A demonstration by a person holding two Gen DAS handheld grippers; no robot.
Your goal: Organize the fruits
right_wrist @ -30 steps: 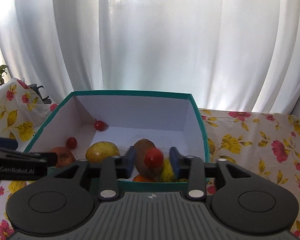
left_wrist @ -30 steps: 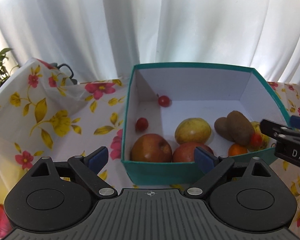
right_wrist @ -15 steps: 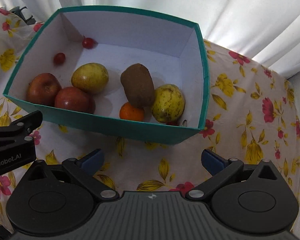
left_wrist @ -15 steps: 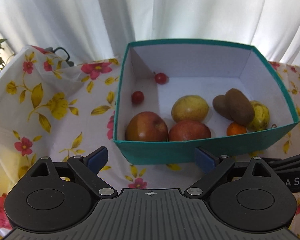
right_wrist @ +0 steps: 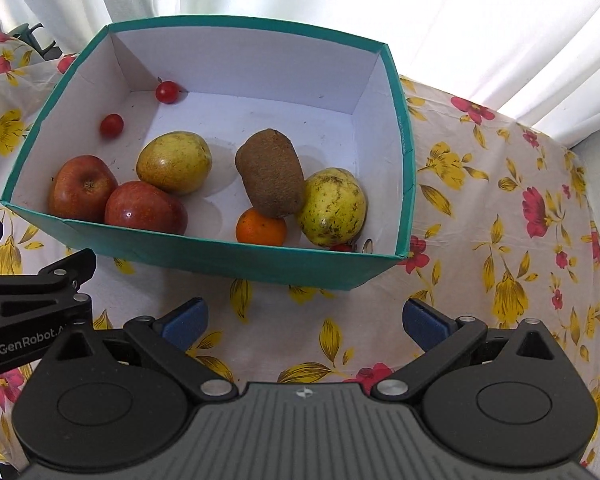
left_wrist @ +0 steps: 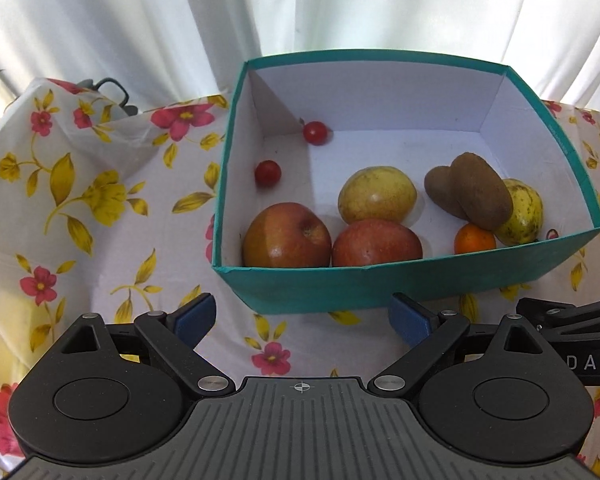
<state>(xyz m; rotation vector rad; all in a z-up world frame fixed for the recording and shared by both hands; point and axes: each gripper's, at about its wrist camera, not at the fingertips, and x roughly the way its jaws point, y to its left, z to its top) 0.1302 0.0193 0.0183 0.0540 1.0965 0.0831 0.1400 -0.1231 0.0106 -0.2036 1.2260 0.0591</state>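
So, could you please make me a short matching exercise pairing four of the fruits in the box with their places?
Things:
1. orange
2. kiwi
3. red apples
4. cherry tomato

Places:
A. far left corner of the box
B. near left corner, side by side
C. by the near wall, in front of the kiwi
D. middle, leaning on the spotted yellow fruit

Pairs: 1-C, 2-D, 3-B, 4-A

Left tool [left_wrist: 302,316] spread wide, empty, before teal box [left_wrist: 380,284] holding fruits [left_wrist: 376,194].
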